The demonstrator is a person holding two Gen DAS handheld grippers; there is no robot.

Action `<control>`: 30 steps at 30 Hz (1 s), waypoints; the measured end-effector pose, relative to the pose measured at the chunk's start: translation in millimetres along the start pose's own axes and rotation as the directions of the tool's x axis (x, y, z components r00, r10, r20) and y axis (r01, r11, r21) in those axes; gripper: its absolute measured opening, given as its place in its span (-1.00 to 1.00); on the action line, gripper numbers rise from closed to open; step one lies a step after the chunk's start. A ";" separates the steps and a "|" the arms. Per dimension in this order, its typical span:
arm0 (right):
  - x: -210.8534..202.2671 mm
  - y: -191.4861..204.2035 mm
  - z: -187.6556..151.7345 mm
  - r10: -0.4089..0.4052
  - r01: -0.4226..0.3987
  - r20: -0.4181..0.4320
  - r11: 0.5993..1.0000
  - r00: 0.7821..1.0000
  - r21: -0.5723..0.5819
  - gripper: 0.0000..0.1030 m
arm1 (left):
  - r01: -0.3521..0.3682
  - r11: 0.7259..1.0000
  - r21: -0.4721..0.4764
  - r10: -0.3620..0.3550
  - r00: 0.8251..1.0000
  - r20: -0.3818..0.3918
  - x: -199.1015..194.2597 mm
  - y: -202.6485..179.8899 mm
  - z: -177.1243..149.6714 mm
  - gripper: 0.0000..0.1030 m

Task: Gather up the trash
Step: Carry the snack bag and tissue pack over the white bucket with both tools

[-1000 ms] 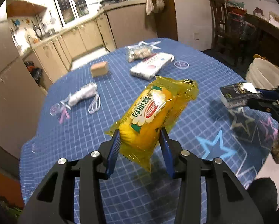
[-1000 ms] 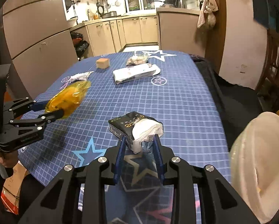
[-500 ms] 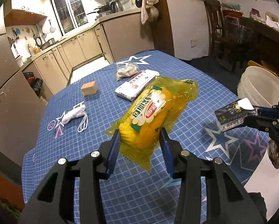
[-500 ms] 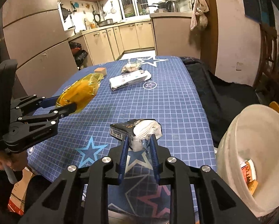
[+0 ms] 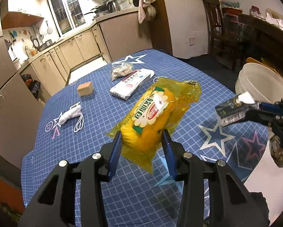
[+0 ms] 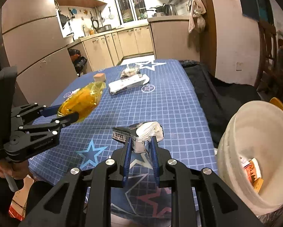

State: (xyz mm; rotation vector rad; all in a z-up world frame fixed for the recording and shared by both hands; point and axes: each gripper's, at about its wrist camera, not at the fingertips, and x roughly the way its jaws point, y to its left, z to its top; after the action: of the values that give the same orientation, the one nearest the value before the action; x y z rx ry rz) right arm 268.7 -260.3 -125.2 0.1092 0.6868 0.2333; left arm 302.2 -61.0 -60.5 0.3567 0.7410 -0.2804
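We carry one piece of trash in each hand, and what the coming move turns on is where the round off-white plastic bucket point(image 6: 255, 151) lies from each load. Our right gripper point(image 6: 140, 147) is pressed together on a crumpled dark printed carton with white tissue bunched in its open end point(image 6: 139, 131), pinching it at its near end so that it juts forward and a little to the left, clear above the blue checked tablecloth with printed stars point(image 6: 175, 102). The bucket stands off the table's right edge, just beside this gripper and lower, its mouth tipped toward us with some paper scraps already lying inside. In the left wrist view the same bucket point(image 5: 259, 83) sits far to the right, beyond the carton point(image 5: 234, 111). Our left gripper point(image 5: 141, 141) is clamped on a yellow transparent plastic snack bag with a red, white and green label point(image 5: 156, 113), held at its lower end, its long axis running up and away to the right, raised off the cloth. So we judge the right hand to be the nearer one: its carton needs only a short swing rightward and down over the rim, whereas the yellow bag must cross in front of the right gripper to get there, and it will probably have to wait or risk the two tools knocking together. The bag's long free end is also likely to catch the rim if we bring it in crosswise.
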 end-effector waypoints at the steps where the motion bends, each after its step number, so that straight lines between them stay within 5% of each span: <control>1: -4.1 -1.4 1.8 -0.004 0.004 0.009 1.000 1.000 0.001 -0.60 | 0.001 1.000 0.006 -0.001 1.000 0.002 -0.4 -1.7 1.0 -0.22; 16: -82.4 -56.1 21.1 -0.164 0.162 0.107 0.987 0.981 0.021 -0.59 | 0.045 0.993 0.108 -0.050 0.998 0.045 -6.7 -48.3 35.3 -0.22; 30: -154.1 -165.2 8.0 -0.347 0.338 0.082 0.935 0.934 0.105 -0.59 | 0.157 0.941 0.299 -0.187 0.980 0.074 -1.4 -168.0 89.0 -0.22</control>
State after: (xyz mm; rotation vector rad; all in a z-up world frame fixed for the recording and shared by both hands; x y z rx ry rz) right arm 187.7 -458.8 -53.5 0.0839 0.6060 -0.1389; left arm 292.7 -249.2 -35.1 0.5542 0.6313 -0.5739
